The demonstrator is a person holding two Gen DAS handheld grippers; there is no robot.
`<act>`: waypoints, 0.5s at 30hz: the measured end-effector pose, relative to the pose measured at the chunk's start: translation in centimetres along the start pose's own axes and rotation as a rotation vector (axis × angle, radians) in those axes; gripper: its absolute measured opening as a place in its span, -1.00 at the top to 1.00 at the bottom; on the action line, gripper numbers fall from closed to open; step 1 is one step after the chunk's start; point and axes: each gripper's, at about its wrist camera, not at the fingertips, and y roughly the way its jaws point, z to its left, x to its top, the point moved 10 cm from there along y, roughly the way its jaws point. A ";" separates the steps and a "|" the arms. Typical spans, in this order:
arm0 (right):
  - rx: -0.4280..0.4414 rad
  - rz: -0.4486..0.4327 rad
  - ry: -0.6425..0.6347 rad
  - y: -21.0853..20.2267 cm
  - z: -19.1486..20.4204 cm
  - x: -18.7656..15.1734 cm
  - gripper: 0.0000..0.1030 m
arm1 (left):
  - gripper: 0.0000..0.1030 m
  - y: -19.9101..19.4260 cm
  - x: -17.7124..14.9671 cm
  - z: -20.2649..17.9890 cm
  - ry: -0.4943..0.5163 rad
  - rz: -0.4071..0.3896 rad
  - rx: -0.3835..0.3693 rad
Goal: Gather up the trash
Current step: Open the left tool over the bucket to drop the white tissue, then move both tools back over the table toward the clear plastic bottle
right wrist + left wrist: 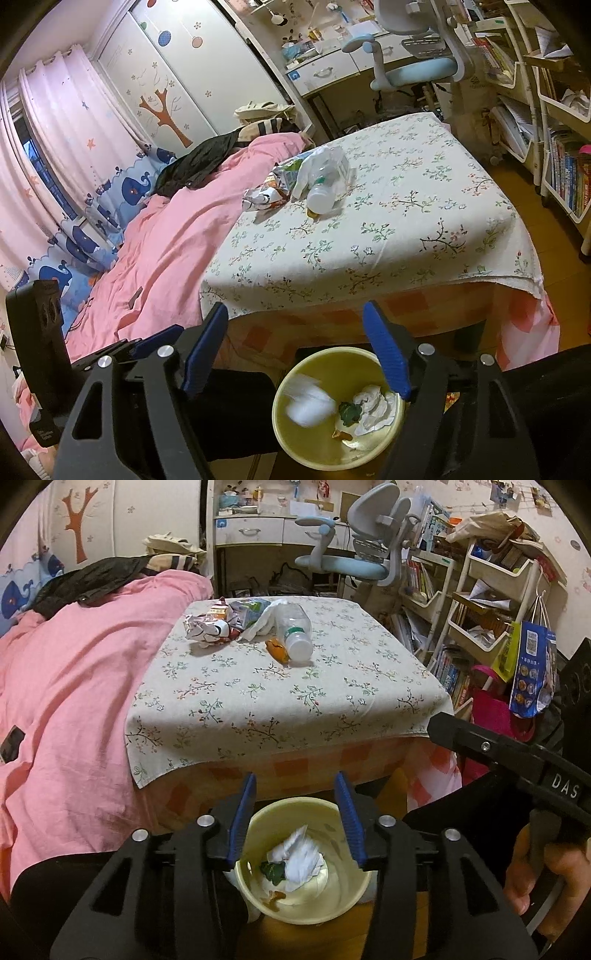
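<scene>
A yellow bin (354,897) stands on the floor below the table's near edge; it also shows in the right wrist view (321,450). It holds crumpled white tissue (303,860), a green scrap (274,870) and an orange bit. In the right wrist view a blurred white tissue (308,404) hangs over the bin's left side. My left gripper (299,819) is open and empty above the bin. My right gripper (301,350) is open and empty above the bin. On the floral tablecloth (280,694) lie a clear plastic bottle (295,631), crumpled wrappers (210,626), white tissue (264,622) and an orange wrapper (277,650).
A pink duvet (66,686) covers the bed to the left of the table. A desk chair (358,546) stands behind the table. Shelf carts with books (491,602) and hanging bags (532,672) crowd the right side. My right gripper's body (517,760) shows at the right.
</scene>
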 end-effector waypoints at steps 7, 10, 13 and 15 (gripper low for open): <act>-0.008 -0.013 -0.007 -0.2 -0.1 0.0 -0.43 | -0.16 -0.8 0.7 0.5 -0.011 -0.051 0.027; -0.013 -0.018 -0.013 -0.2 0.0 0.1 -0.45 | -0.27 -1.2 1.1 0.8 -0.019 -0.074 0.045; -0.019 -0.023 -0.019 -0.2 0.0 0.1 -0.49 | -0.36 -1.4 1.4 1.2 -0.031 -0.096 0.060; -0.021 -0.024 -0.023 -0.2 0.0 0.1 -0.49 | -0.41 -1.6 1.7 1.6 -0.039 -0.111 0.076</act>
